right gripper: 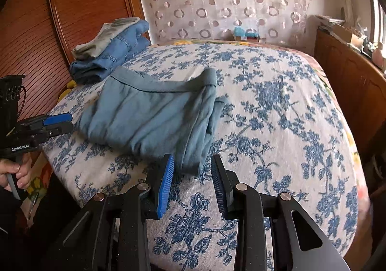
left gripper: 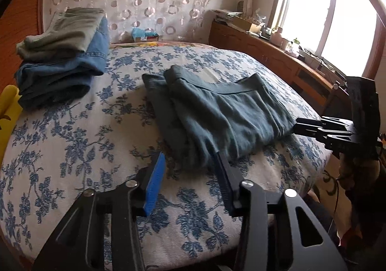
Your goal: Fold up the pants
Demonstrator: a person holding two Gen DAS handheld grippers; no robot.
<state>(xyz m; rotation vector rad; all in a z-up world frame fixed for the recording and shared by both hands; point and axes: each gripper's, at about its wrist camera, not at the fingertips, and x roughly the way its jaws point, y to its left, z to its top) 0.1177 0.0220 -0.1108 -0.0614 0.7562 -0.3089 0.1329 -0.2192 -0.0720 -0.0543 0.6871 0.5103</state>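
Lettering "GenRoboLAI" on your left gripper [right gripper: 59, 122] shows only from the right wrist; both your grippers sit partly open, gripping nothing. Folded teal cotton pants [left gripper: 217, 111] lie mid-bed on the blue-floral white bedspread [left gripper: 72, 140]; right gripper [right gripper: 191, 169] just short of them

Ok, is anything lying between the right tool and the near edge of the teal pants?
Nothing visible does. The right tool is open just short of the folded teal pants, with only bare floral bedspread between them. The stack of folded clothes sits well behind, near the headboard.
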